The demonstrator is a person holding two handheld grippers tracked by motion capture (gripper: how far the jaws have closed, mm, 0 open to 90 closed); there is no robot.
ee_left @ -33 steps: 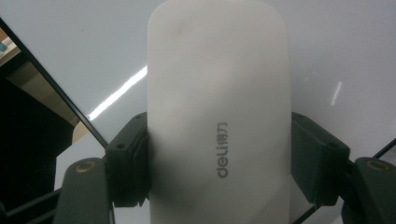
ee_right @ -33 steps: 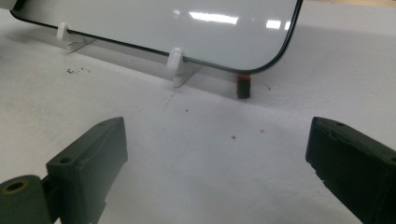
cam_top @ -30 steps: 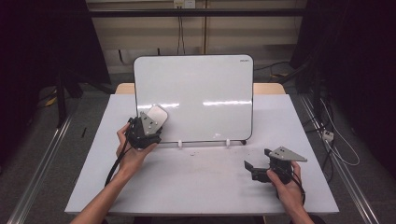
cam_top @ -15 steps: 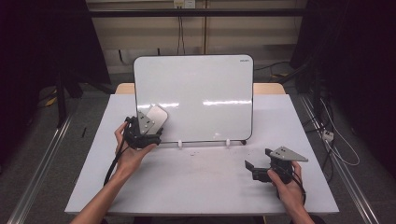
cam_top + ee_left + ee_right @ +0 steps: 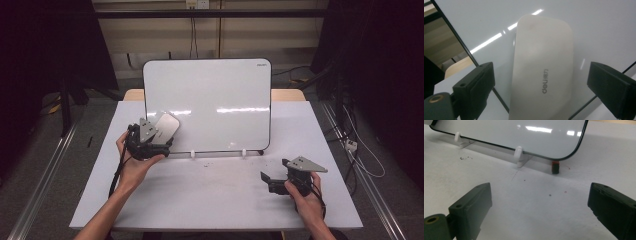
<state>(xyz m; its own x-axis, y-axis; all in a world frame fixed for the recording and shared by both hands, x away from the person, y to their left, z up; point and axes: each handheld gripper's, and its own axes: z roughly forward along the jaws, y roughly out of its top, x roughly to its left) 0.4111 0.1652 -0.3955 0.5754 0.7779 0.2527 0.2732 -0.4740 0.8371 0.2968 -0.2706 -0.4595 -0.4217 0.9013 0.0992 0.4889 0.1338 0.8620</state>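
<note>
Left gripper [image 5: 159, 142], jaws spread, flanks the eraser [image 5: 544, 72] on the whiteboard's [image 5: 215, 100] lower-left corner, apparently pre-grasp, closing next; right gripper [image 5: 272, 179] rests spread near the worktop's [image 5: 210, 200] front-right corner.

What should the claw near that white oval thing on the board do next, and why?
Probably close on the eraser. The left claw stands open, a jaw on either side of it, both apart from it, while it lies against the whiteboard near its lower left corner. Closing would give a grip. The right claw waits open over the table.
</note>
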